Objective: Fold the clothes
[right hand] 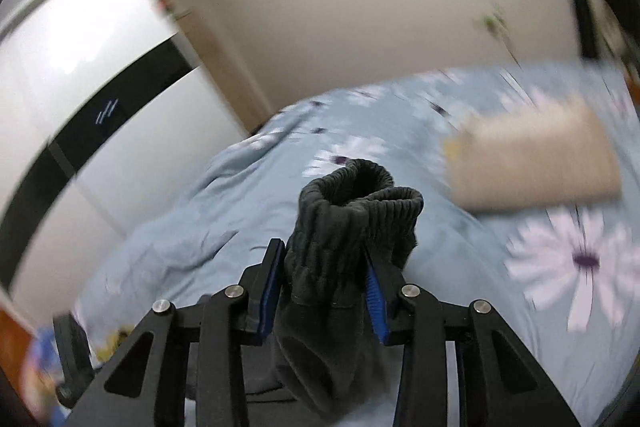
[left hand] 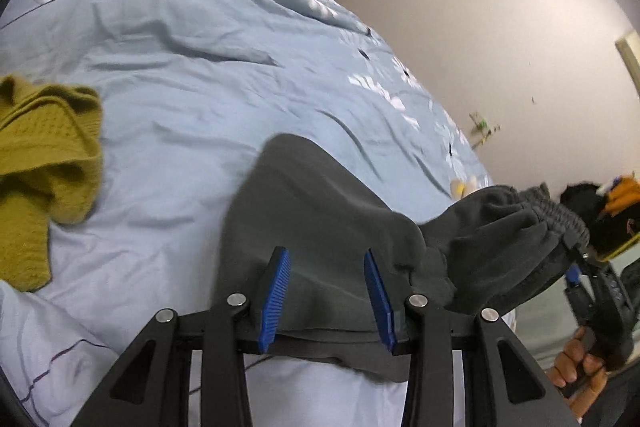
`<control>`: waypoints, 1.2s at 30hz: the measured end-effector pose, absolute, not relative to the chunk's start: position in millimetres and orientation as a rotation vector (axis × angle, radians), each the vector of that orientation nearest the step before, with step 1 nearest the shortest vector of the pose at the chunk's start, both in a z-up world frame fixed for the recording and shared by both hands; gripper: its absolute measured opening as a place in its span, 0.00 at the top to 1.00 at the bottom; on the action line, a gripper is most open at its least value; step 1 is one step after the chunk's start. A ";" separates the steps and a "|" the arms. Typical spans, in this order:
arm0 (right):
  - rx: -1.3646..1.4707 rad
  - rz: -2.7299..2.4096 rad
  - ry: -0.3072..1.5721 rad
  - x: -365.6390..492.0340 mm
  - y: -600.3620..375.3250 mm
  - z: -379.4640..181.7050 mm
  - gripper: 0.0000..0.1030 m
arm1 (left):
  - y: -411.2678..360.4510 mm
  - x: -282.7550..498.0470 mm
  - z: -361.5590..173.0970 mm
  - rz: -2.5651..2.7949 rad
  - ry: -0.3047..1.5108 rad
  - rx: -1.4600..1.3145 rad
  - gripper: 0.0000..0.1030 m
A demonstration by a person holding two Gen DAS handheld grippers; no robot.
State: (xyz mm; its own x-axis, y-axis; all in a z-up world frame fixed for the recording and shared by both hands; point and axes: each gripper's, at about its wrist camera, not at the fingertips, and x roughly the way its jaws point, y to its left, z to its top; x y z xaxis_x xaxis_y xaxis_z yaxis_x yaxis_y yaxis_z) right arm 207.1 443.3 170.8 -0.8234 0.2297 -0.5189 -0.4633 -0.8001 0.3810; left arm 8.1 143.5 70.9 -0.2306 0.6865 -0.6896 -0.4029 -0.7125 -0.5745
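A dark grey garment (left hand: 320, 195) with a ribbed elastic waistband stretches between both grippers above the bed. My left gripper (left hand: 325, 253) stands open, its blue pads (left hand: 276, 291) wide apart, and flat grey cloth lies between and under the fingers. In the left wrist view, my right gripper (left hand: 576, 259) at the far right holds the bunched waistband up, with a hand (left hand: 580, 367) on its handle. In the right wrist view, that gripper (right hand: 322, 249) is shut on the thick waistband bunch (right hand: 360, 195), which sticks up past the fingertips. The garment's lower part hangs below, partly hidden.
A mustard knitted garment (left hand: 44, 155) lies crumpled at the left on the light blue duvet (left hand: 180, 67). A folded beige item (right hand: 532, 163) rests on the flowered duvet (right hand: 568, 259). A white wardrobe (right hand: 80, 67) stands left, plain walls behind, and dark and orange things (left hand: 612, 211) right.
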 end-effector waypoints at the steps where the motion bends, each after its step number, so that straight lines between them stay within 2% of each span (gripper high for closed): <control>1: -0.670 2.626 0.645 192.8 427.1 176.5 0.63 | 136.5 5.8 69.7 2.000 -0.381 -1.323 0.59; 6: -0.869 2.785 0.415 122.5 343.4 162.2 0.65 | 109.5 -4.5 63.7 2.010 -0.462 -1.341 0.59; 12: -1.136 2.819 0.180 85.0 276.0 107.4 0.65 | 94.4 -13.7 57.3 2.003 -0.525 -1.355 0.59; 15: -1.178 2.821 0.113 91.9 266.6 95.7 0.59 | 97.4 -14.6 54.2 1.963 -0.549 -1.349 0.56; 21: -1.129 2.912 0.255 126.6 284.3 106.2 0.54 | 128.8 -2.3 55.7 1.881 -0.487 -1.326 0.40; 23: -1.074 2.882 0.393 142.9 308.6 108.7 0.50 | 140.0 2.3 56.5 1.854 -0.463 -1.318 0.32; 26: -0.996 2.772 0.680 167.6 354.6 102.7 0.48 | 156.8 9.2 57.7 1.813 -0.427 -1.305 0.26; 32: -0.950 2.629 0.910 197.9 396.7 81.4 0.48 | 191.4 17.1 54.5 1.795 -0.370 -1.321 0.24; 36: -0.946 2.607 0.953 207.6 403.6 78.4 0.48 | 201.1 14.3 59.8 1.802 -0.411 -1.315 0.26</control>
